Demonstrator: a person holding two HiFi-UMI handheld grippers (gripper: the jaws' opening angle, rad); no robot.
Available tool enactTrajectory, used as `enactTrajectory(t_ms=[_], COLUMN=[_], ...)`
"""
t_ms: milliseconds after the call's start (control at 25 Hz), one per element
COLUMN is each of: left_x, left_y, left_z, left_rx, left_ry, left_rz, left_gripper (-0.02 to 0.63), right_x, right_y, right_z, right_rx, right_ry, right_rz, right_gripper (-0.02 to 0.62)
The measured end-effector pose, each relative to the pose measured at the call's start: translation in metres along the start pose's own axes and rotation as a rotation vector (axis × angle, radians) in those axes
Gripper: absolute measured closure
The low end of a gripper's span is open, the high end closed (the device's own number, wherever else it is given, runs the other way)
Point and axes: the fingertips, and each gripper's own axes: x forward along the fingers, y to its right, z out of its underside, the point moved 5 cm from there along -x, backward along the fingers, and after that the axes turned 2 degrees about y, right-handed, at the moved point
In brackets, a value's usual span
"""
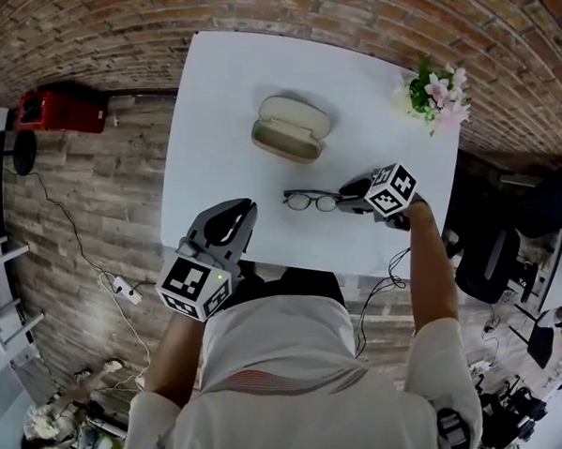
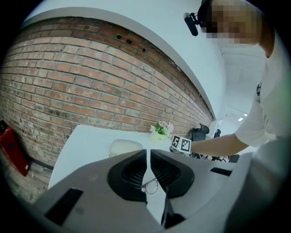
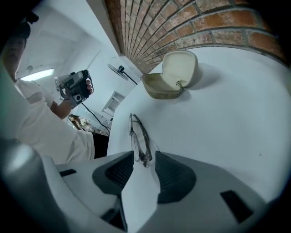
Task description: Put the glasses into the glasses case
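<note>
Glasses [image 1: 313,200] lie on the table [image 1: 220,138] between its centre and the near edge, with the lenses in line with that edge. The case [image 1: 291,127] stands open at about the table's centre, just beyond the glasses, its lid tipped back toward the far edge.

We judge the step in hand to be the grasp. The right gripper [image 3: 144,155] sits low at the right end of the glasses, pointing toward the left edge. Its jaws are apart with the frame's end between the pads. A gap shows on each side, so nothing is clamped yet.

Recommended procedure:
1. We close on the frame at its end, not on a lens.
2. We close gently, because the thin frame will likely twist or slip under a hard pinch.
3. We lift level, carry toward the far edge, and lower into the case's tray from its near side, clear of the lid.
4. We release before touching the lid.

The left gripper [image 2: 148,157] hovers over the near left corner, jaws all but together and holding nothing. We can use it to steady the case, which looks light and may slide.

Flowers [image 1: 436,93] stand at the far right corner, well apart from the carry path. Nothing lies between glasses and case.
</note>
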Motion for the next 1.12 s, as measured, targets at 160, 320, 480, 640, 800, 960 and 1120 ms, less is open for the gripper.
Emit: enactTrajectory(t_ms=[160, 320, 480, 640, 800, 960, 1120], left_x=[0.004, 0.008, 0.012, 0.014, 0.017, 0.022, 0.024], left_y=[0.001, 0.0, -0.001, -0.005, -0.008, -0.011, -0.013], left_z=[0.001, 0.002, 0.002, 0.001, 0.002, 0.001, 0.001], left_rx=[-0.004, -0.007, -0.008, -0.01, -0.009, -0.005, -0.007], left_ry=[-0.004, -0.01, -0.014, -0.018, -0.024, -0.03, -0.036], left_rz=[-0.001, 0.002, 0.009, 0.014, 0.018, 0.023, 0.027], left_gripper=[0.571, 0.571, 0.571, 0.571, 0.571, 0.571, 0.571], right_x=[0.002, 0.003, 0.004, -0.004, -0.015, -0.026, -0.032], right_y=[0.001, 0.0, -0.01, -0.021, -0.029, -0.034, -0.039], right_z=[-0.002, -0.003, 0.0, 0.0, 0.0, -0.003, -0.003], right_rx=[-0.006, -0.004, -0.004, -0.036, -0.049, -0.048, -0.047], right_ry=[-0.03, -0.034, 0.032, 0.133, 0.227, 0.319, 0.378], right_rz=[0.01, 0.039, 0.015, 0.042, 0.072, 0.103, 0.13], right_gripper=[0.408, 0.444, 0.457, 0.461, 0.463, 0.466, 0.468])
